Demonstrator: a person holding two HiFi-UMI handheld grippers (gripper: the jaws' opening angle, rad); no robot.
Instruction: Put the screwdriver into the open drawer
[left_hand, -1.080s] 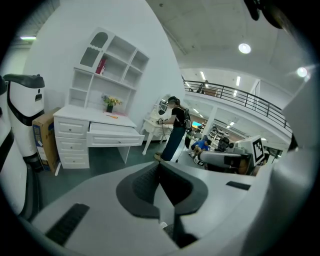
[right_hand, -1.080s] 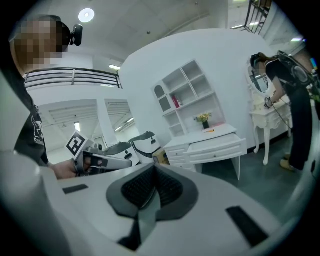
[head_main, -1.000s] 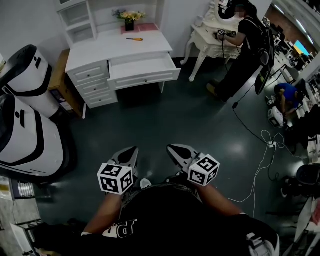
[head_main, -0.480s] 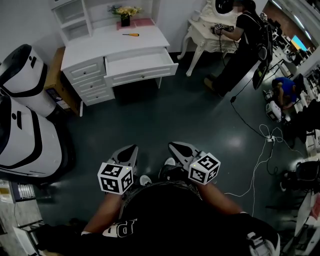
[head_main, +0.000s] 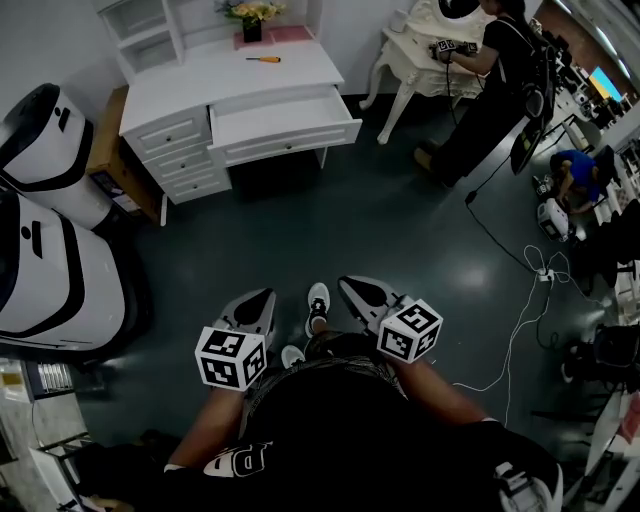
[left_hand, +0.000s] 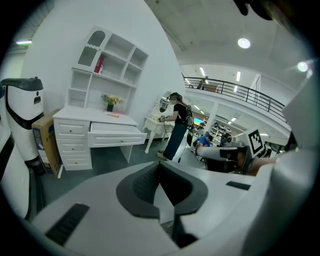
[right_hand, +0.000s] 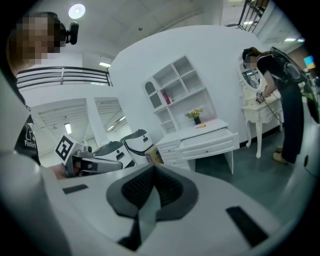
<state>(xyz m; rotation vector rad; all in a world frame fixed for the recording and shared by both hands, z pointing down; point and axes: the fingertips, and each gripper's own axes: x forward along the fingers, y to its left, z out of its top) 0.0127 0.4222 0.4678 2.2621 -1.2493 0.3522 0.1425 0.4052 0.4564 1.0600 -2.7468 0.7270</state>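
Note:
The orange-handled screwdriver (head_main: 264, 59) lies on top of the white desk (head_main: 190, 92), far ahead of me, near a vase of flowers (head_main: 252, 17). Below it the desk's wide drawer (head_main: 285, 117) stands pulled open. My left gripper (head_main: 258, 301) and right gripper (head_main: 352, 289) hang side by side low over the dark floor, both shut and empty, far short of the desk. The left gripper view shows the screwdriver (left_hand: 114, 115) and the open drawer (left_hand: 117, 136) beyond the shut left gripper (left_hand: 160, 167). In the right gripper view the screwdriver (right_hand: 201, 126) and drawer (right_hand: 210, 141) show past the shut right gripper (right_hand: 152, 172).
Two big white machines (head_main: 50, 230) stand at the left, with a cardboard box (head_main: 105, 140) beside the desk. A person in black (head_main: 490, 80) stands at an ornate white table (head_main: 420, 60) on the right. Cables (head_main: 520, 300) trail over the floor at the right. My white shoe (head_main: 318, 299) is between the grippers.
My white shoe has stepped forward between the grippers and the view has shifted a little toward the desk. Both grippers stay shut and empty.

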